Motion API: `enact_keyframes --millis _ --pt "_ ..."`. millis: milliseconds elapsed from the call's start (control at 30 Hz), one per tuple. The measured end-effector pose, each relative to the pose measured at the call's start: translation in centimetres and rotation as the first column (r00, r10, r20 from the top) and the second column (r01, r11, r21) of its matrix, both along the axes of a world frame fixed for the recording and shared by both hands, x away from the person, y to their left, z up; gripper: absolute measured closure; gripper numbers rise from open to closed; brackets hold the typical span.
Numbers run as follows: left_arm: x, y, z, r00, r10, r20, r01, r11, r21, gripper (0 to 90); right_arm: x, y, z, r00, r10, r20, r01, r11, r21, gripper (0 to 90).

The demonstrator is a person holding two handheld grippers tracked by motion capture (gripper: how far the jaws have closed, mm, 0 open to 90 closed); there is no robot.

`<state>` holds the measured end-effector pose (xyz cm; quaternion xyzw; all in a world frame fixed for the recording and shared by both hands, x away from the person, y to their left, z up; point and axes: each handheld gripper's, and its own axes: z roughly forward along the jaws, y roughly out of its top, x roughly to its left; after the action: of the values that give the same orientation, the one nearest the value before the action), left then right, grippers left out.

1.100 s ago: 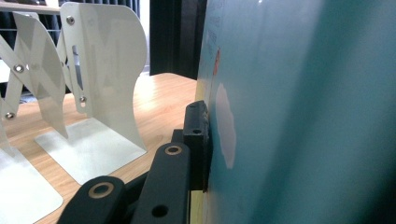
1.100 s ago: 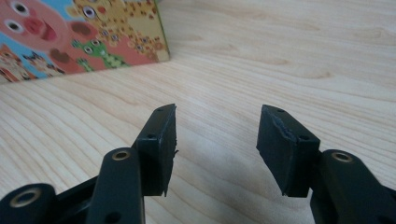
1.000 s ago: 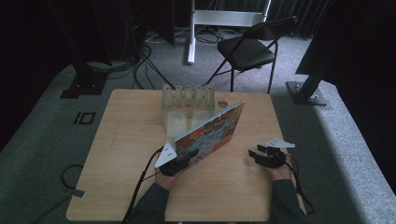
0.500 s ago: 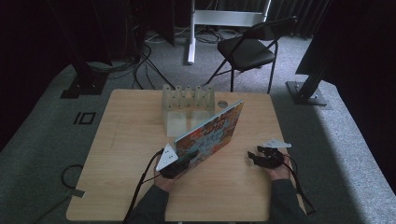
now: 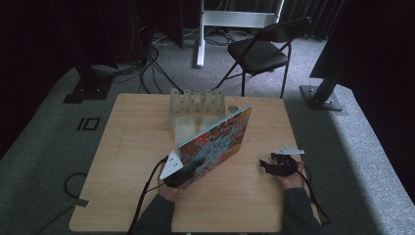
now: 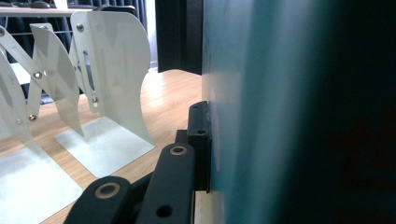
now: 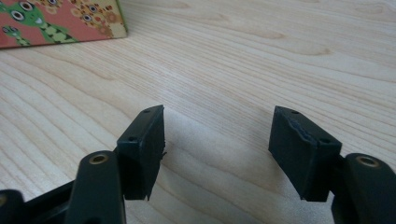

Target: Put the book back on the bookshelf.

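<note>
Here, at a light wooden table (image 5: 122, 196), my left gripper (image 5: 188, 169) is clamped on the near lower corner of a thin, flat picture book with a bright cartoon-animal cover (image 5: 218, 139), one black jaw pressed flat against its teal face (image 6: 261, 116) in the left gripper view. The book stands tilted on its long edge, and that edge runs on a slant from my left hand away toward the table's far right, so its upper end lies beside the white metal fold-out rack with curved dividers (image 5: 196, 105) at the far middle. The rack sits just behind the book, and I judge its slots are where the book belongs. My right gripper (image 5: 273, 165) rests on the wood well apart to the right, its jaws just spread wider with nothing between them, a corner of the cover (image 7: 56, 21) ahead of it to the left. The left hand is the nearer one and carries the load.
</note>
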<state>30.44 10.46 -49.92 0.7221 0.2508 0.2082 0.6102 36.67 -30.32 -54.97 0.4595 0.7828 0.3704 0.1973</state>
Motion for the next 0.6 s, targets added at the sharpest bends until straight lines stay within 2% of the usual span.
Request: enact_keyframes --millis 400,600 --pt "-0.2 1.1 0.1 0.9998 0.017 -0.011 -0.017 0.9998 -0.013 81.0 0.2 0.0 0.0 0.9999 -0.002 -0.012 0.002 1.0 0.0 30.5" --pt "-0.2 1.7 0.4 0.9996 0.022 -0.016 -0.022 0.9997 -0.007 81.0 0.2 0.4 -0.1 0.9999 -0.01 -0.007 0.01 0.9992 -0.039 24.9"
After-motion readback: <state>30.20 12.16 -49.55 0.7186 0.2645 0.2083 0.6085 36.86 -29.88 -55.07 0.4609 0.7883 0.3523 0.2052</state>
